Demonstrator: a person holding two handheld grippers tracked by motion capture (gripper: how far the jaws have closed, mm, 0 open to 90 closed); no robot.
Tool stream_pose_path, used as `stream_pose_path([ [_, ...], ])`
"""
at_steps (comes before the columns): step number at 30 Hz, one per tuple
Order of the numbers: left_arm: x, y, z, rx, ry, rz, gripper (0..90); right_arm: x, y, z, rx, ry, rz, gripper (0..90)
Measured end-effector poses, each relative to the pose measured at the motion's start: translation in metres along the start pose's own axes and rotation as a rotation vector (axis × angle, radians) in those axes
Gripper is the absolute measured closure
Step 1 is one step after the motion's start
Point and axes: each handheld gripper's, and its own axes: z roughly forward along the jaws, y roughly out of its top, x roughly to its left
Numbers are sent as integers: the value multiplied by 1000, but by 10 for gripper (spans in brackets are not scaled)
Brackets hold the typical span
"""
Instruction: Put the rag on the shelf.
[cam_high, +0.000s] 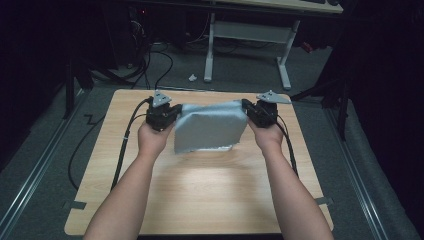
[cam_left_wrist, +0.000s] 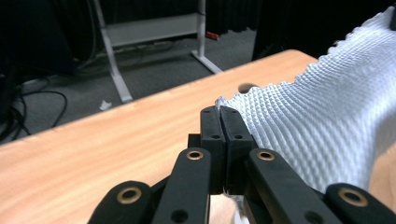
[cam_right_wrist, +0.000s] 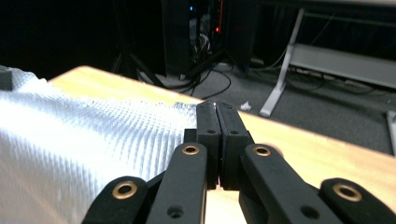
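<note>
Cloth (cam_high: 210, 127) hangs stretched between your grippers above table (cam_high: 200, 195), lower edge near wood. Left gripper (cam_left_wrist: 219, 112) clamped tight on one top corner, right gripper (cam_right_wrist: 215, 108) pinching opposite corner; spread likely keeps cloth flat, ready for laying or folding.

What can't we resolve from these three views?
- Pinch points: in both gripper views the shut black jaws cover where the white waffle-weave cloth is held by the left gripper and right gripper.
- Cloth's lower part: cut off by the frame edge in both gripper views; in the high view it blurs where it nears the light wooden table.
- Small white scrap on the floor: too small to identify.
</note>
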Motion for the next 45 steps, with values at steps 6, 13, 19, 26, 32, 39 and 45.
stream_pose_path([
  [6,-6,-18,2,11,-64,-10,889,2,-22,3,30,24,8,900],
  [13,-11,-32,4,19,-104,-25,890,9,-38,4,58,42,-9,900],
  [19,-10,-44,8,40,-117,-52,890,11,-52,6,81,46,-4,900],
  [26,-8,-51,13,67,-123,-71,887,9,-62,4,85,41,5,900],
  [32,-12,-54,17,73,-128,-75,885,7,-68,1,97,38,-1,900],
  [39,-11,-55,20,82,-124,-86,875,8,-72,-1,95,33,-14,900],
  [45,-9,-56,22,90,-106,-96,833,7,-79,0,100,28,3,899],
])
